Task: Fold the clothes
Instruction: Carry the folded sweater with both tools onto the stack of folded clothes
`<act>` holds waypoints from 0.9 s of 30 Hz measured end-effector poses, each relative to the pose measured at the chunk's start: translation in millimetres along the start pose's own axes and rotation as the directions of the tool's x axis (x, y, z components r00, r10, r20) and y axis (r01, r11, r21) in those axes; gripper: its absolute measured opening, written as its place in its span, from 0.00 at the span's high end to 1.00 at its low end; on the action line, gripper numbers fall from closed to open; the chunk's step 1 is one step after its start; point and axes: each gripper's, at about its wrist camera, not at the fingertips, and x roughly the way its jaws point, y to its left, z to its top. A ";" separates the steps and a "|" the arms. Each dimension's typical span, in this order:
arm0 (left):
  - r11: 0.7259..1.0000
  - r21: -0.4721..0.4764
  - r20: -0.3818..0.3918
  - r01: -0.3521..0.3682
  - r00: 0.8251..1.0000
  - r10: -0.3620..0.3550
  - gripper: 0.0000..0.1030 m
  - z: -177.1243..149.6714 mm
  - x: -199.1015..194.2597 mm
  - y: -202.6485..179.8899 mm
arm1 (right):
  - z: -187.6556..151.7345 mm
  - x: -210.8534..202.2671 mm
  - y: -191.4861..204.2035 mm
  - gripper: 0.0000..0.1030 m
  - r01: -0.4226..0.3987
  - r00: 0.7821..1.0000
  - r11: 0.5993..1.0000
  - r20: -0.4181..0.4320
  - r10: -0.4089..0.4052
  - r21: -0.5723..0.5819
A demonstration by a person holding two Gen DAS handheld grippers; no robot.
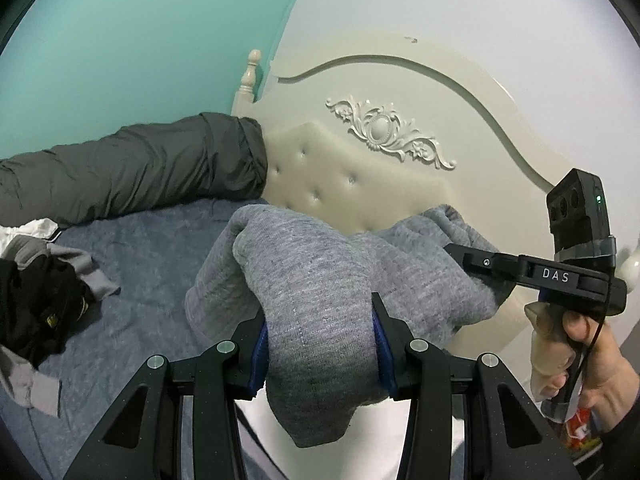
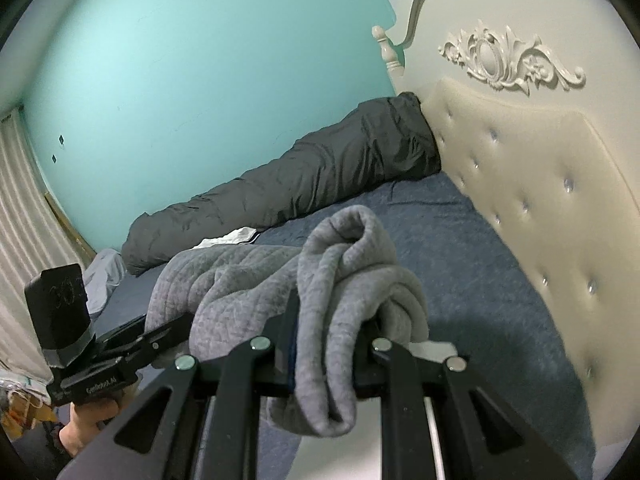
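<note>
We work over a blue plush bedspread (image 2: 460, 232), against a cream tufted headboard (image 2: 532, 168) and turquoise wall (image 2: 180, 80); a dark grey rolled duvet (image 2: 300, 172) lies along the wall. Our left gripper (image 1: 318, 332) and right gripper (image 2: 328, 344) each clamp the grey knit sweater (image 1: 312, 280), lifted above the bed; only the left view shows the black-and-grey clothes pile (image 1: 36, 300) (the right shows a striped curtain (image 2: 24, 216)).
</note>
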 end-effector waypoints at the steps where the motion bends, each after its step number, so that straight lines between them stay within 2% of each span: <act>1: 1.000 -0.001 0.006 -0.002 1.000 0.002 0.54 -1.2 4.3 0.1 | 0.0 2.8 -2.9 0.84 0.005 1.000 1.000 0.004 -0.005 -0.003; 4: 1.000 -0.003 0.012 -0.004 1.000 0.004 0.54 -16.7 17.3 2.0 | -5.4 10.9 -13.8 0.84 0.006 1.000 1.000 0.008 -0.006 0.006; 7: 1.000 -0.002 -0.012 -0.004 1.000 0.004 0.54 -37.7 29.7 4.3 | -26.4 22.2 -28.8 0.84 0.012 1.000 1.000 -0.029 -0.011 0.019; 14: 0.999 -0.041 -0.108 0.015 0.994 -0.019 0.54 -92.0 42.0 -2.0 | -78.1 27.3 -56.3 0.84 0.016 0.992 0.998 -0.123 -0.008 0.062; 27: 0.995 -0.092 -0.228 0.024 0.973 -0.045 0.54 -124.8 31.7 -19.9 | -117.2 10.6 -65.3 0.84 0.021 0.974 0.994 -0.228 0.003 0.104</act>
